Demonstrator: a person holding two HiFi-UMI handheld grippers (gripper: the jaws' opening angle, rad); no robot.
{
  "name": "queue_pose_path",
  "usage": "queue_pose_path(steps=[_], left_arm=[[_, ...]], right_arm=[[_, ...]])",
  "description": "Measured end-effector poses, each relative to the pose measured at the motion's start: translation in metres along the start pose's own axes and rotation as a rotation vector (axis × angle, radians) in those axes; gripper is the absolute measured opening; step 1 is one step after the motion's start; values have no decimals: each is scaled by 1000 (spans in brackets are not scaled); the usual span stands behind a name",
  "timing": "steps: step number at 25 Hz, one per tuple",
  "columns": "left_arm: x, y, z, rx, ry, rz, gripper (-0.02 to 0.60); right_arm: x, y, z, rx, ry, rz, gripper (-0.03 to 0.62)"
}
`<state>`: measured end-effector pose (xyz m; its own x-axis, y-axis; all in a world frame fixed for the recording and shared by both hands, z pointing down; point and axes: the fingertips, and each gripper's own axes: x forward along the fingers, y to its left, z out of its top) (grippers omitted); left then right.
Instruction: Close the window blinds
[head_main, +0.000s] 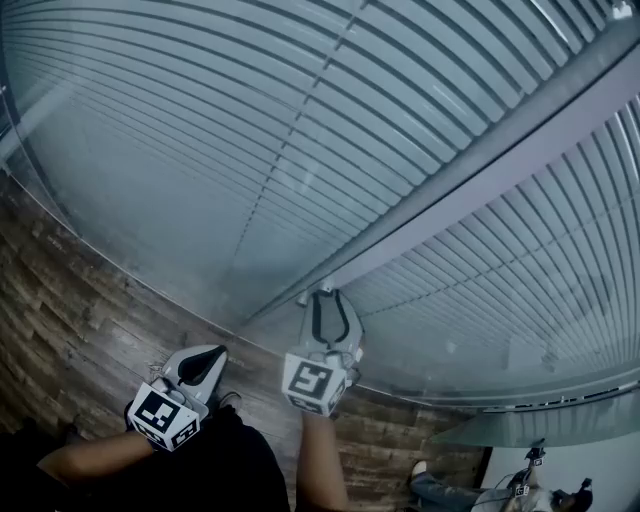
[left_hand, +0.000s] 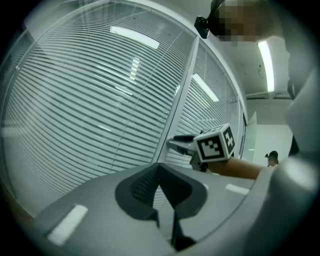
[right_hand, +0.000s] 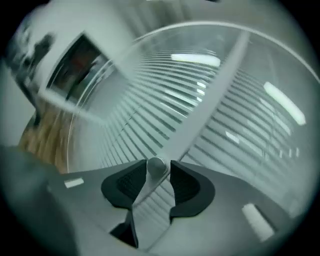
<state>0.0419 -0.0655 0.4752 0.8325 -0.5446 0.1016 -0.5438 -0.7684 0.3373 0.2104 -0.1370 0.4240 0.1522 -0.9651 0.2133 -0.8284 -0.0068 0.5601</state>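
Observation:
Grey slatted blinds (head_main: 200, 130) hang behind a glass wall, and a second pane of blinds (head_main: 540, 260) lies to the right of a pale frame post (head_main: 480, 175). A small round knob (head_main: 325, 287) sits on that post. My right gripper (head_main: 325, 295) reaches up to it. In the right gripper view the knob (right_hand: 156, 166) sits squeezed between both dark pads of the right gripper (right_hand: 157, 168). My left gripper (head_main: 217, 353) hangs lower left, away from the glass, its tips together and empty. The left gripper view shows that left gripper (left_hand: 159, 166) pinched shut and the right gripper (left_hand: 173, 143) at the post.
A wood-pattern floor (head_main: 60, 300) runs along the foot of the glass wall. Another person (head_main: 500, 490) stands at the lower right by a white wall. A dark framed panel (right_hand: 75, 70) shows at the upper left in the right gripper view.

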Motion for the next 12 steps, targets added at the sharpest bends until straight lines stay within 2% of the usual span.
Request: queue_pose_path(steps=[2, 3, 5, 7, 9, 11, 12], left_arm=[[0, -2, -1, 2, 2, -4, 2], [0, -2, -1, 0, 2, -2, 2], [-1, 0, -4, -3, 1, 6, 2], [-3, 0, -6, -1, 3, 13, 2], [-4, 0, -4, 1, 2, 12, 2], [-7, 2, 3, 1, -4, 9, 2], [-9, 3, 6, 1, -4, 11, 2]], right_arm=[[-3, -11, -8, 419, -54, 17, 167], [-3, -15, -10, 555, -75, 19, 167], [-3, -16, -10, 669, -101, 20, 161], [-4, -13, -10, 689, -110, 19, 127], [-5, -12, -7, 650, -107, 12, 123], [-5, -12, 0, 535, -85, 7, 121], [-5, -10, 4, 434, -66, 4, 118]])
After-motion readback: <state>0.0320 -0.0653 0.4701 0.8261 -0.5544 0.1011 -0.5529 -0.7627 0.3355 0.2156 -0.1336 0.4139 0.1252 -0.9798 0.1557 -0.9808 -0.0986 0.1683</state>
